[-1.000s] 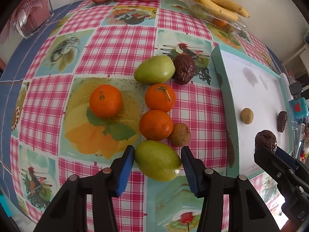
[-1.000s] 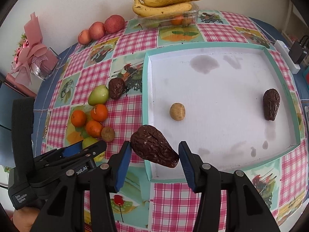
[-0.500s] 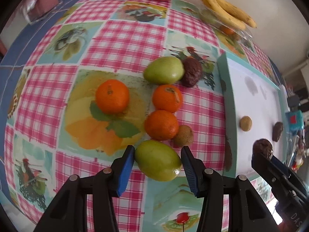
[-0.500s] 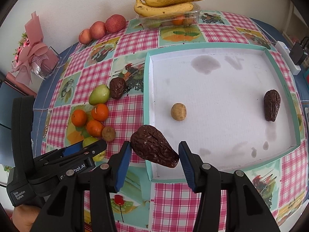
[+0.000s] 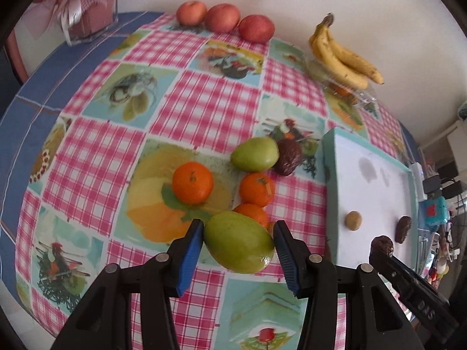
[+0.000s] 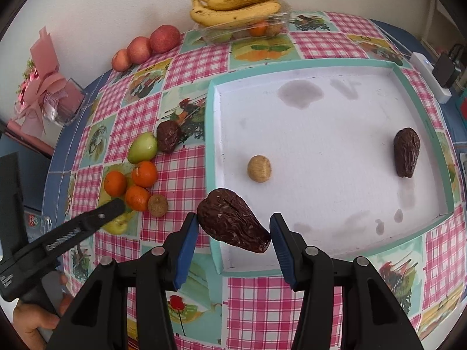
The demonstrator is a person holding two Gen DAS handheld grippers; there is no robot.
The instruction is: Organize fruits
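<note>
My left gripper (image 5: 238, 243) is shut on a green mango (image 5: 238, 242) and holds it above the checked tablecloth. Behind it lie three oranges (image 5: 192, 186), a second green mango (image 5: 254, 154) and a dark wrinkled avocado (image 5: 289, 157). My right gripper (image 6: 233, 230) is shut on a dark wrinkled avocado (image 6: 232, 228) over the near left corner of the white tray (image 6: 214, 157). In the tray lie a small tan fruit (image 6: 259, 168) and another dark avocado (image 6: 406, 156). A brown kiwi (image 6: 157, 205) lies beside the oranges.
Three red apples (image 5: 224, 18) sit at the table's far edge. Bananas (image 6: 239, 7) lie on a clear box of fruit at the back. A pink bouquet in a clear box (image 6: 48, 99) stands at the far left. A white power strip (image 6: 430, 77) lies right of the tray.
My left gripper has lifted the green mango off the cloth; it now hides part of the near orange and the kiwi. The right gripper holds its avocado nearly still.
</note>
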